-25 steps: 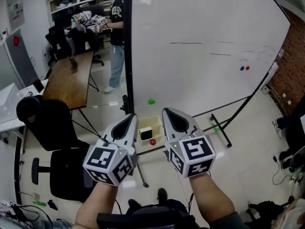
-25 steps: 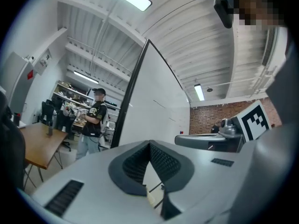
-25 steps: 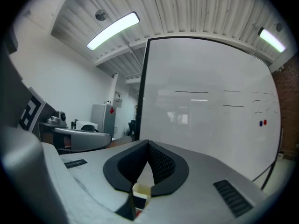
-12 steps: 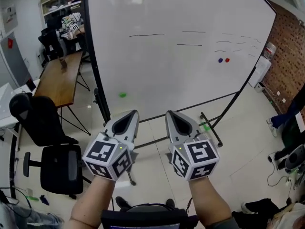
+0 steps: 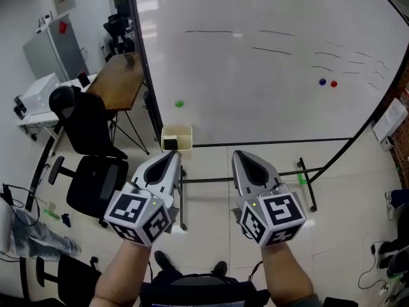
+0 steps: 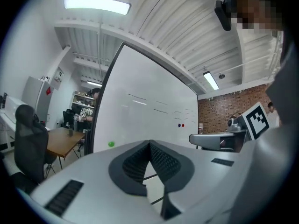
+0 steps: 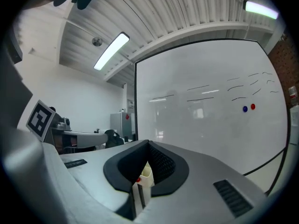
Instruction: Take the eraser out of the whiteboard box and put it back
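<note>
Both tools hang level in front of the whiteboard (image 5: 275, 69), well apart from it. The left hand-held gripper (image 5: 170, 160) has its jaws pressed together with nothing between them, and the right hand-held gripper (image 5: 245, 160) is closed and empty too.

The box (image 5: 178, 133), small and cream, hangs at the board's lower left corner, just beyond the left tool's tip. A dark shape sits inside it. That is probably the eraser (image 5: 170, 144), though it is too small to be sure.

The step in hand looks like the approach, with nothing taken out yet. To do it well, I would:

- use the left tool, since it is the nearer one;
- spread its jaws before reaching the box, not over it;
- come in from above the open top, so the jaws clear the rim;
- line the jaws across the eraser's narrow side;
- close firmly and lift straight up, so the light box is not pulled off the board;
- keep the right tool back, or use it to steady the box.

No brand or label can be read anywhere. The board carries only a few thin dark strokes that form no words, plus a green magnet (image 5: 179, 103), a blue magnet (image 5: 322, 81) and a red magnet (image 5: 333, 83). The cubes on both tools show black-and-white square patterns, not lettering.
</note>
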Demonstrator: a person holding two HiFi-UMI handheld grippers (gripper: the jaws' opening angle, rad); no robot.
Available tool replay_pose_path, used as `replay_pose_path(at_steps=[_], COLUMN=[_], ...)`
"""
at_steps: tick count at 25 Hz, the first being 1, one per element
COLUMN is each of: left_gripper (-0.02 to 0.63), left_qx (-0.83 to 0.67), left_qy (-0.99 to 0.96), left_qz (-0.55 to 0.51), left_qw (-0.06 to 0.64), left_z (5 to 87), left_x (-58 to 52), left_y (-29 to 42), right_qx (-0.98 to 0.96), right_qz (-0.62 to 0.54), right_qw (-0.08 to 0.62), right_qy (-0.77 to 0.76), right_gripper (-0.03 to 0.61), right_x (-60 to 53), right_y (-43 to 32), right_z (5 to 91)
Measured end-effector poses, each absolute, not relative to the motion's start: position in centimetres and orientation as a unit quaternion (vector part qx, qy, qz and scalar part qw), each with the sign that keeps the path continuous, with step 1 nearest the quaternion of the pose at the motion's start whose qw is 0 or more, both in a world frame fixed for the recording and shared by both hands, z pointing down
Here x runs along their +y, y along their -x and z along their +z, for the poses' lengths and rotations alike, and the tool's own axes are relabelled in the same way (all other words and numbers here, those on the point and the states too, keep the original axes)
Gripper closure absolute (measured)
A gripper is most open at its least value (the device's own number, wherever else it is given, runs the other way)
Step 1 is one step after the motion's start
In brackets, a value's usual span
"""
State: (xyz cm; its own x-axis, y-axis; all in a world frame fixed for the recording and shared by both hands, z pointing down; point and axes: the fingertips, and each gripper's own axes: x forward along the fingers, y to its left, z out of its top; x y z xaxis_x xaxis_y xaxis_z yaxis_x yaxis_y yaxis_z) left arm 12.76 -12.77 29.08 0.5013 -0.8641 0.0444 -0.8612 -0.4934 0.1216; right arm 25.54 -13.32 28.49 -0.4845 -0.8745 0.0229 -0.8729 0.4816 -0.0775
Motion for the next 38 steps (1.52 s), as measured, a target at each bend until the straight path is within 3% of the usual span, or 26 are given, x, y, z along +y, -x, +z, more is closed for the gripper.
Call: replay_pose_path(at_steps=[21,38], left_gripper=[0.601,0.601], left_qx=[-0.482,-0.514], left_qy=[-0.873,-0.856], left_qz=[-0.026,-0.042], left_qw=[0.069,0.042], left_z=[29.1,26.8], left_x=[-2.5,0.1], left_y=[2.2,-0.4], right_qx=[0.845,0.868], right_qz=[-0.018,-0.036], right_qw=[-0.009,0.019], right_qy=[0.534,0.495], right_gripper=[0.574,0.574], right_x=[-2.7,-1.0], right_y=[-12.1,-17.1], right_z=[27.9,26.4])
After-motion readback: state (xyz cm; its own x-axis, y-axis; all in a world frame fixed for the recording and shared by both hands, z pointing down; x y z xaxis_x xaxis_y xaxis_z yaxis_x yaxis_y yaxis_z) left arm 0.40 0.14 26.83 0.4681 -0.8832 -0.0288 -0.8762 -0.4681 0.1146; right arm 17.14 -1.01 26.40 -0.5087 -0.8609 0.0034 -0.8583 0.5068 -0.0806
